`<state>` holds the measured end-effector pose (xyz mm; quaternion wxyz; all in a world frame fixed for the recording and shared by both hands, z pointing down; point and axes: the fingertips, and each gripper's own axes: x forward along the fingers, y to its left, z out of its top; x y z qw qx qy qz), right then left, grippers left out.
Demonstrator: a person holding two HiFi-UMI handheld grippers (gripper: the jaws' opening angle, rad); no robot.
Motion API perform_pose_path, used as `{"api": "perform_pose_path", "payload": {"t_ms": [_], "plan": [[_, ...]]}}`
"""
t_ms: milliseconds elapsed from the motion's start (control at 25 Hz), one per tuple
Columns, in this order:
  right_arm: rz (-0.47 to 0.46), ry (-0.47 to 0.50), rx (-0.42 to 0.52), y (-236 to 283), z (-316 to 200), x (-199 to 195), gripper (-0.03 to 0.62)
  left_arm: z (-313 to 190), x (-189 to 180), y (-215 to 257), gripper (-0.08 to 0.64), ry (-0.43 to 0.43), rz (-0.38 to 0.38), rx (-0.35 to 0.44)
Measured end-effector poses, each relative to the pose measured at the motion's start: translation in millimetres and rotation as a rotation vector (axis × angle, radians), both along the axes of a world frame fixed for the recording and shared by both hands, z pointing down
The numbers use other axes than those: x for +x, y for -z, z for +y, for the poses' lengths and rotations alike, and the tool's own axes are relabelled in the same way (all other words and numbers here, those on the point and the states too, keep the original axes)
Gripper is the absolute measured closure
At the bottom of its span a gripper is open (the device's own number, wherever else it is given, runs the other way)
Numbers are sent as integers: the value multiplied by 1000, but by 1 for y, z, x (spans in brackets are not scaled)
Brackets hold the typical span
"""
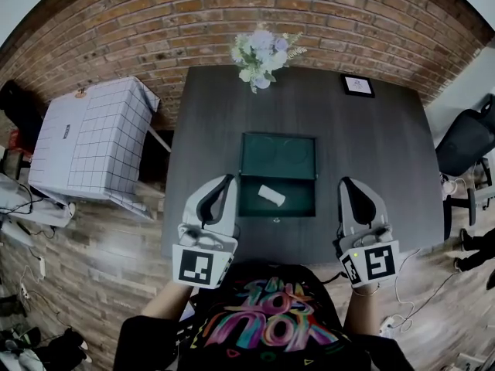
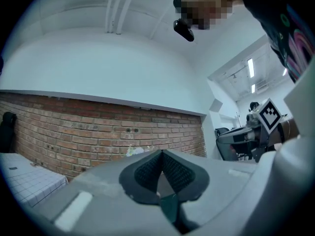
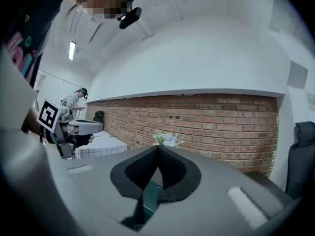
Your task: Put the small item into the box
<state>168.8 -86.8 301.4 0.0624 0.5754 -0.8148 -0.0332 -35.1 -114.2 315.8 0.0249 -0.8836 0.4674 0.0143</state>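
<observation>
Closest to the lens is the person's shirt (image 1: 267, 323) with the loud swirly print, and right above it both hands hold their tools level at the near edge of the dark counter (image 1: 387, 168). Left tongs (image 1: 227, 180) are closed tight, pads meeting at the tip with nothing between them. Right tongs (image 1: 345, 182) are the same: clamped together and empty. They sit one on each side of the green box (image 1: 298, 199), well clear of it, which reads to me like a parked pose that keeps them out of the way. The box is open, with its lid (image 1: 278, 155) laid flat on the far side, so the tray is reachable from the person's side. The small white item (image 1: 271, 195) is lying inside that tray, a bit right of center, tilted. So I'd say the drop is basically done; the only thing maybe left is shutting the lid, if that's even wanted. Flowers (image 1: 261, 56) and a little frame (image 1: 357, 85) sit at the far end, nowhere near the action.
</observation>
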Motion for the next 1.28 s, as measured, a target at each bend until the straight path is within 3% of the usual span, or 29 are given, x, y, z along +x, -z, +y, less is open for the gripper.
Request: {"api": "perform_pose_path", "payload": {"t_ms": [320, 1280], "plan": [[-43, 5, -42, -9, 7, 7, 591, 0, -4, -7, 558, 13, -16, -11], [-39, 18, -48, -15, 10, 16, 591, 10, 2, -6, 558, 26, -23, -1]]}}
